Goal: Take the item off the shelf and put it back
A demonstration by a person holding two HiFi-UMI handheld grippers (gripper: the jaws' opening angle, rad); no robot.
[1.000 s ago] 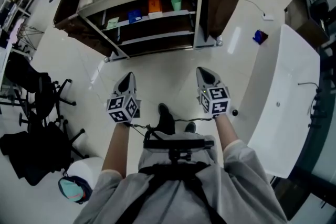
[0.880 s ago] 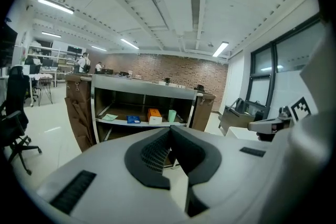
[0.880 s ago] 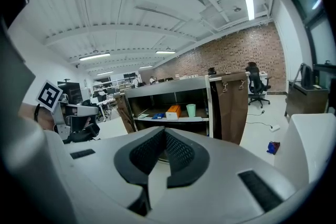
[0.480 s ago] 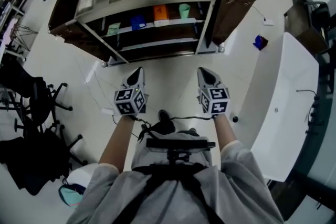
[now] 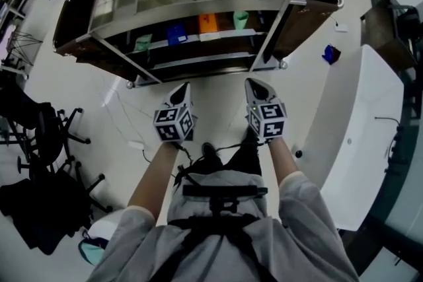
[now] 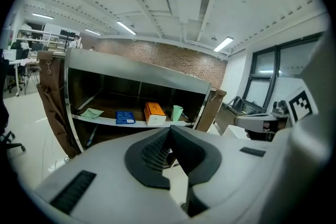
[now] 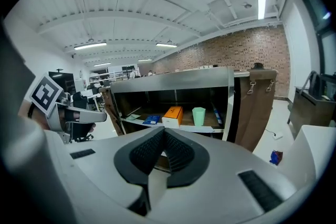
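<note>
- left gripper (image 6: 169,132): jaws pressed fully together, ribbed pads meeting with nothing between them; it holds and touches nothing
- right gripper (image 7: 164,134): jaws likewise closed tight and empty; the two grippers sit side by side over the floor (image 5: 218,86), just short of the shelf unit (image 5: 192,4) and not touching it
- the task does not say which item is meant, and I cannot tell from here; the candidates all stand on the middle shelf (image 5: 211,36), far from the jaws: a blue packet (image 6: 125,117) to the left, an orange box (image 6: 154,113) in the middle, a green cup (image 6: 177,113) to the right, each apart from its neighbour
- orange box: probably light, stiff card with flat sides; likely best pinched across its two long faces near the middle; smooth card may slip if gripped only at a corner
- green cup: probably light and thin-walled; too hard a squeeze could dent it, and a nudge could tip it; take it low on the wall, gently
- blue packet: lies flat, so it looks awkward to pinch; its near edge seems the only hold
- either way the jaws must open before any of these can be taken
</note>
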